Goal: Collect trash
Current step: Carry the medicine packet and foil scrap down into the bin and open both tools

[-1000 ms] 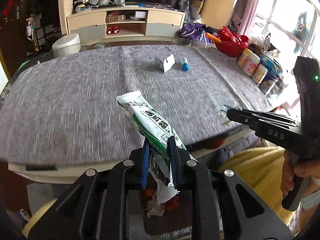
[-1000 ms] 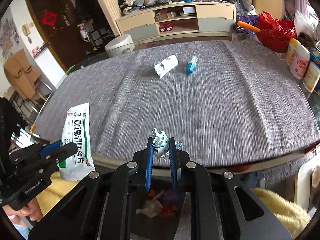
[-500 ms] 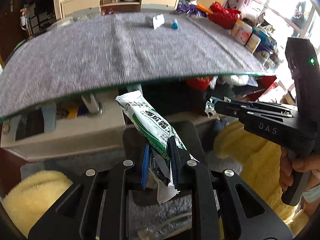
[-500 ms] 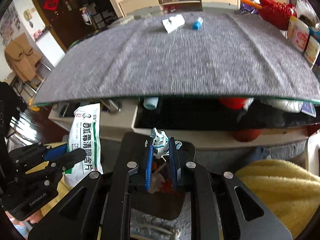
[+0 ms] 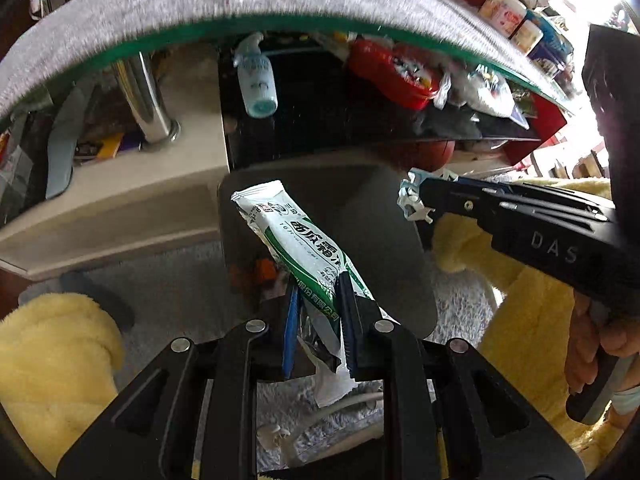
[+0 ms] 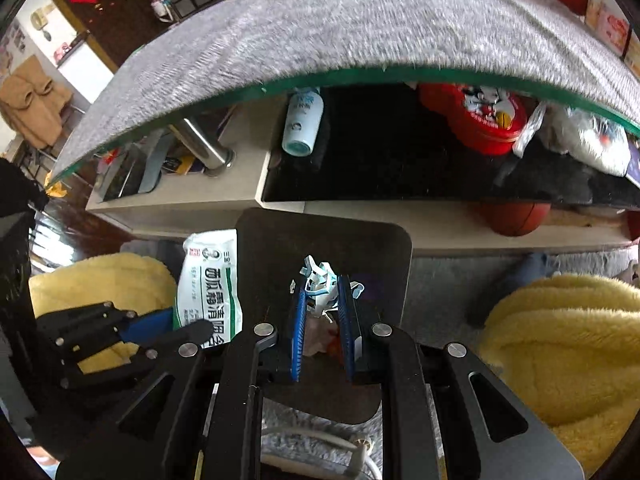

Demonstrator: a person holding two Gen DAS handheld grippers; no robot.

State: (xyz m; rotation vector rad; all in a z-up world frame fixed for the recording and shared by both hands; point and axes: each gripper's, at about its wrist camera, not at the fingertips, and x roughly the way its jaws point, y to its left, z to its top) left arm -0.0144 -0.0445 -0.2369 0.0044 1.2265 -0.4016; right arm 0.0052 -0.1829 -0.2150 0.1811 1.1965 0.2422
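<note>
I have a white-and-green foil sachet with printed characters pinched near its torn lower end in my left gripper, jaws narrow and clamped on it, the sealed top sticking up and away over the dark, round-cornered waste bin on the floor. In my right gripper sits a small crumpled white-and-pale-blue scrap of packaging; those jaws are narrow too and have just been easing open a touch, yet the scrap sits between the blue pads and I judge it held for now. Both pieces hang above the bin's mouth, below the near edge of the grey-felt-covered table, with red and pale litter already visible inside. To do this drop well, I want each tip inside the bin's rim before I open: the sachet is long and light, so it could catch the rim or flutter onto the pale shaggy rug; tipping its free end downward first should help. The scrap is tiny and may cling to a pad, so I would open wide. The person's yellow fleece-clad knees flank the bin closely.
</note>
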